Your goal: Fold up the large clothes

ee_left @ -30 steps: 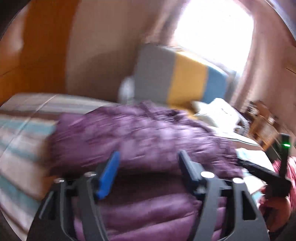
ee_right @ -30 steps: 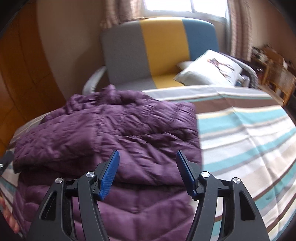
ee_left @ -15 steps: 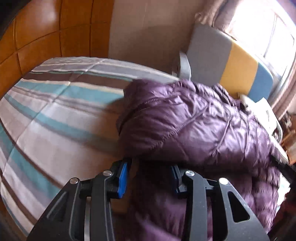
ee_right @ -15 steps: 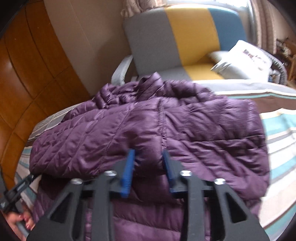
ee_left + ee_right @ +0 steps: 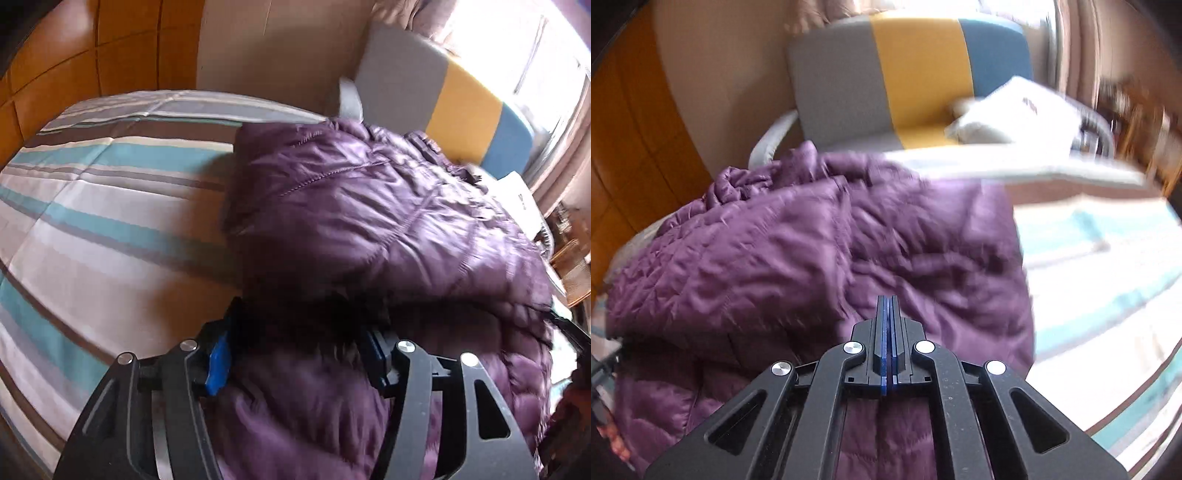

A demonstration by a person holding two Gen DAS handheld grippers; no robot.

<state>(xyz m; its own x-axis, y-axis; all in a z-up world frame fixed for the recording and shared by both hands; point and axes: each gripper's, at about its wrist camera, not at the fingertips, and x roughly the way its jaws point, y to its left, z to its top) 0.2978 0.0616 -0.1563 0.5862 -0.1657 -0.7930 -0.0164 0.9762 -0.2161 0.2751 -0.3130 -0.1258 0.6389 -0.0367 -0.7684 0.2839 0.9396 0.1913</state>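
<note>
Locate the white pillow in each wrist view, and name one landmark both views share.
Left wrist view: white pillow at the far right edge, beyond the purple jacket.
Right wrist view: upper right, lying on the armchair's seat.
Shared landmark: the grey, yellow and blue armchair.

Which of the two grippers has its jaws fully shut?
The right gripper: its blue pads meet above the purple jacket. The left gripper is opening, jacket between its jaws.

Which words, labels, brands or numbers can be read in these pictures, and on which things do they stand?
None can be read.
White pillow on the armchair: a small dark print, too blurred to tell whether it is text.
Purple jacket: no label visible.
Striped bedcover: none.
</note>
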